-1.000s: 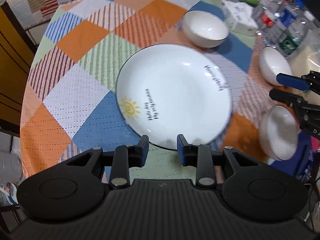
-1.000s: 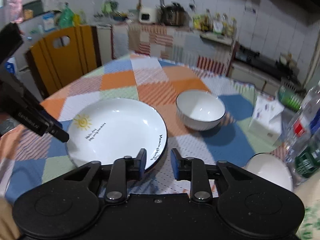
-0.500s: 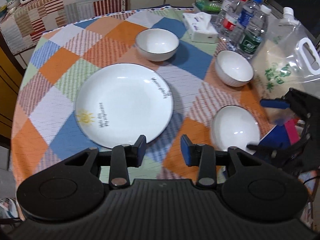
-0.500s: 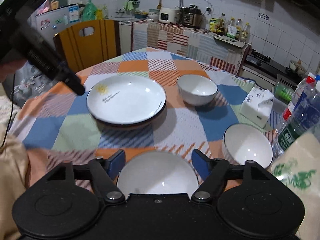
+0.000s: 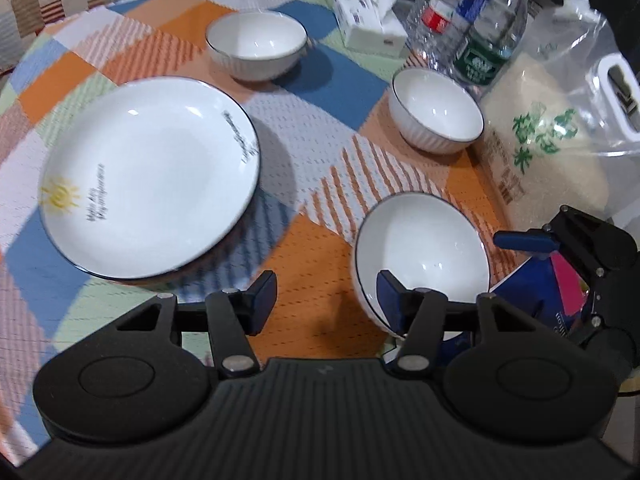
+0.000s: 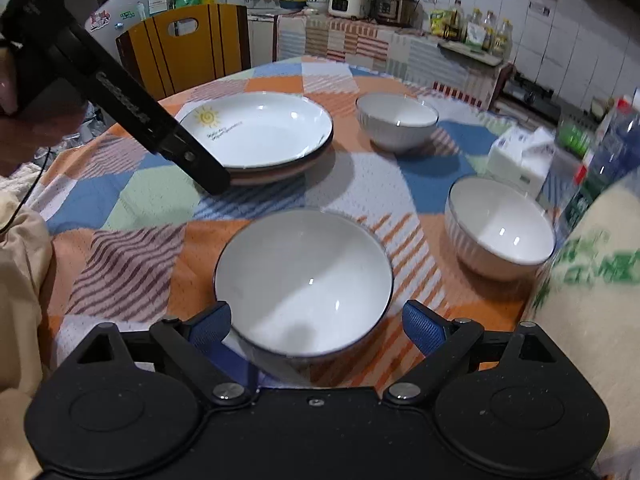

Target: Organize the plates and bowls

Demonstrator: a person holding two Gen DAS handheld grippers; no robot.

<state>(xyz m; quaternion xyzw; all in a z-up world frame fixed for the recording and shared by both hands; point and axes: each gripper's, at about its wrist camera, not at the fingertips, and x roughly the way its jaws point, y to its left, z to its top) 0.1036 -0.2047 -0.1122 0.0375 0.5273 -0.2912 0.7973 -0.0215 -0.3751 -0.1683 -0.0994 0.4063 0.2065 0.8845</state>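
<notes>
Item 1. Left hand-held gripper [image 5: 326, 300]: black frame, blue pads, jaws opening and roughly half spread. Nothing between the pads; the right pad overlaps the near rim of item 3 in the left wrist view, but contact cannot be told.

Item 2. Right hand-held gripper [image 6: 316, 326]: jaws opening, close to full spread, straddling item 3. Both pads stand clear of the bowl wall; nothing held. The wide spread is judged as preparation to take the bowl by its sides.

Item 3. White ceramic bowl with a thin dark rim [image 6: 303, 276]: directly ahead of the right hand-held gripper, resting upright on the surface.

Item 4. Large shallow white ceramic plate with dark rim [image 5: 150, 176]: ahead and left of the left hand-held gripper. The right wrist view shows it lying on at least one further dish, so it is judged the plate stack. Printed with a yellow sun and lines of small dark script, too blurred to read.

Item 5. Two further white ribbed bowls, one far ahead [image 5: 256, 50], one ahead right [image 5: 436, 110], standing apart, apparently not yet gathered.

Item 6. Round surface under a checked orange, blue and green cloth [image 5: 320, 208].

Item 7. Clear handled bag of rice [image 5: 548, 140], green characters, not legible; right of the left hand-held gripper.

Item 8. Plastic water bottles [image 5: 472, 28] and a white tissue box [image 5: 370, 20], labels unreadable.
</notes>
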